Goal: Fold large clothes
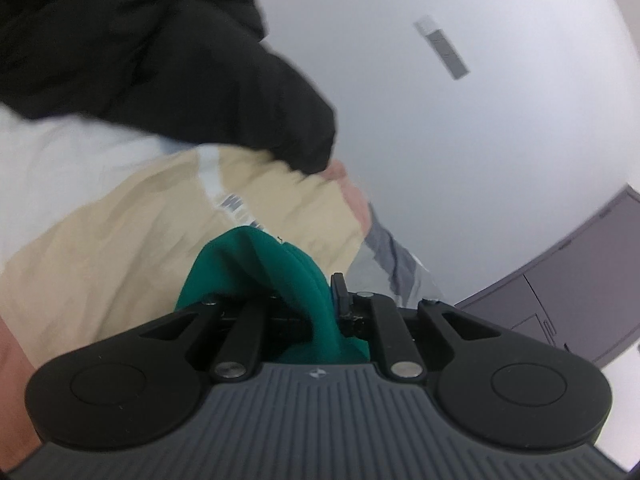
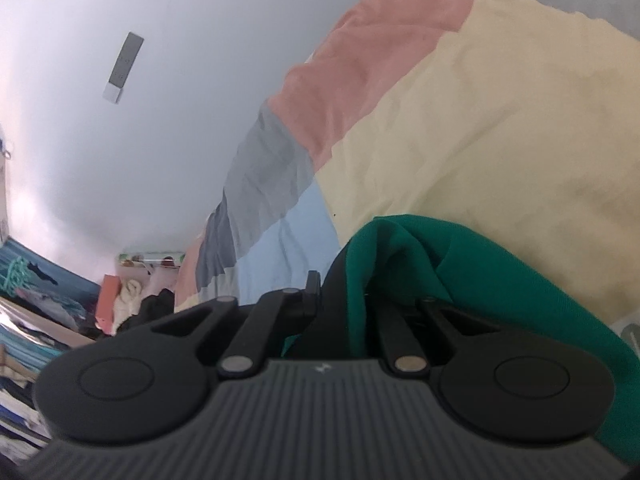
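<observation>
A green garment is bunched up between the jaws of my left gripper, which is shut on it. The cloth hides the left finger, and only the dark tip of the right finger shows beside the fold. In the right wrist view the same green garment is gathered in my right gripper, shut on a fold of it, and trails off to the lower right. One finger shows left of the cloth and the other is covered. Both views are blurred.
A person's black sleeve, hand and beige trousers fill the left wrist view. A bed with a patchwork cover of yellow, pink, grey and blue lies ahead. A grey cabinet stands right; cluttered clothes lie far left.
</observation>
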The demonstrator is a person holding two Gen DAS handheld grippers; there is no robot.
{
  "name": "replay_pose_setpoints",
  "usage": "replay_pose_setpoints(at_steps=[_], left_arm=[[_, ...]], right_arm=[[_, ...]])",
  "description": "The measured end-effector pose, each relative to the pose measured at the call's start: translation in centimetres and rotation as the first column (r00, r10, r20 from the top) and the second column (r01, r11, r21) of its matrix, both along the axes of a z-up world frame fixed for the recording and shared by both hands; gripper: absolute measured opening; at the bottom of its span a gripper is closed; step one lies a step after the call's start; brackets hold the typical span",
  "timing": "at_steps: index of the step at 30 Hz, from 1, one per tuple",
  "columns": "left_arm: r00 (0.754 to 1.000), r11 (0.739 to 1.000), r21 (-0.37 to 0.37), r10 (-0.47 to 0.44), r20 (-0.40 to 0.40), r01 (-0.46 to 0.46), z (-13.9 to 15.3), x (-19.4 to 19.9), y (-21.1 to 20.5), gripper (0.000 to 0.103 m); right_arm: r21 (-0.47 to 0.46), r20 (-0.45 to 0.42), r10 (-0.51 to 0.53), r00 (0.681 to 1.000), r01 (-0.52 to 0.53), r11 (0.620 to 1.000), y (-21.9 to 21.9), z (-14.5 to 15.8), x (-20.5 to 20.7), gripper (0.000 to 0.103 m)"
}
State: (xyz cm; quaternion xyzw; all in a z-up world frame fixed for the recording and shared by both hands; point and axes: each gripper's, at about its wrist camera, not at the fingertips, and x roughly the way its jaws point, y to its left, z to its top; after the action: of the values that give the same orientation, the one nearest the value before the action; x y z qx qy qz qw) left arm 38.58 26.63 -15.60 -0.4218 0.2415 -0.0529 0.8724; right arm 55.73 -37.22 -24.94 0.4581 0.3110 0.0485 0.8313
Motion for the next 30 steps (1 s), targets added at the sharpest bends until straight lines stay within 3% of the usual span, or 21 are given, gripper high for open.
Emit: replay_pose_setpoints(at_steps=[2,4,5,6,7,9,10,12,17,22,25,28,29,30], left_arm=[[1.0,1.0,0.022,-0.006,0.013,0.006,0.8,-0.4,-0.6,0.025],[0.999,1.0,0.005,-0.014,0.052,0.014,1.5,-1.4,-1.0,0.064],[0.998,1.0,0.003,-0.013,0.068,0.013,2.0,-2.0,-1.2,0.068],[0.997,1.0,0.019,-0.005,0.08,0.003,2.7,-2.6,-1.5,0.069],[0.996,0.998,0.06,0.01,0.084,-0.015,3.4,-3.3,-1.9,0.069],[0.994,0.986,0.161,0.02,0.108,-0.037,5.0,-4.8,-2.8,0.069],[0.993,0.979,0.202,0.018,0.115,-0.041,5.7,-5.6,-3.3,0.069],[0.993,0.967,0.25,0.011,0.122,-0.042,6.7,-7.1,-4.3,0.071],[0.992,0.959,0.28,0.017,0.122,-0.051,8.5,-10.9,-5.8,0.071],[0.981,0.943,0.328,-0.009,0.194,-0.057,10.8,-14.4,-7.3,0.074],[0.957,0.945,0.289,-0.214,0.197,0.152,10.3,-14.0,-8.8,0.076],[0.964,0.937,0.282,-0.244,0.103,0.207,8.6,-12.7,-10.4,0.076],[0.969,0.934,0.286,-0.24,0.058,0.214,8.0,-12.0,-10.7,0.076],[0.973,0.93,0.295,-0.23,0.002,0.219,7.3,-11.2,-10.9,0.076]], right_arm=[[0.001,0.009,0.004,1.0,-0.004,1.0,0.0,0.2,-0.4,0.008],[-0.012,0.012,0.017,1.0,-0.017,1.0,0.0,0.7,-0.8,0.011],[-0.009,0.014,0.013,1.0,-0.013,1.0,-0.1,1.1,-1.2,0.014],[-0.005,0.016,0.007,1.0,-0.007,1.0,-0.1,1.5,-1.6,0.027],[-0.012,0.019,-0.005,1.0,0.005,1.0,-0.1,2.1,-2.2,0.047],[-0.097,0.034,-0.047,0.998,0.05,0.994,0.2,4.0,-4.0,0.074],[-0.167,0.051,-0.062,0.997,0.07,0.984,0.5,5.2,-5.1,0.076],[-0.263,0.101,-0.048,0.994,0.073,0.962,1.0,7.0,-6.9,0.076],[-0.402,0.208,0.046,0.977,0.043,0.915,2.4,10.5,-11.0,0.076],[-0.54,0.363,0.156,0.919,0.072,0.839,5.2,12.9,-14.2,0.075],[-0.623,0.32,0.253,0.913,0.001,0.783,7.6,13.1,-14.5,0.076],[-0.621,0.232,0.341,0.911,-0.131,0.773,9.6,11.7,-14.2,0.072],[-0.615,0.188,0.366,0.912,-0.181,0.767,10.2,11.0,-14.0,0.065],[-0.618,0.15,0.388,0.91,-0.22,0.755,10.7,10.4,-13.9,0.047]])
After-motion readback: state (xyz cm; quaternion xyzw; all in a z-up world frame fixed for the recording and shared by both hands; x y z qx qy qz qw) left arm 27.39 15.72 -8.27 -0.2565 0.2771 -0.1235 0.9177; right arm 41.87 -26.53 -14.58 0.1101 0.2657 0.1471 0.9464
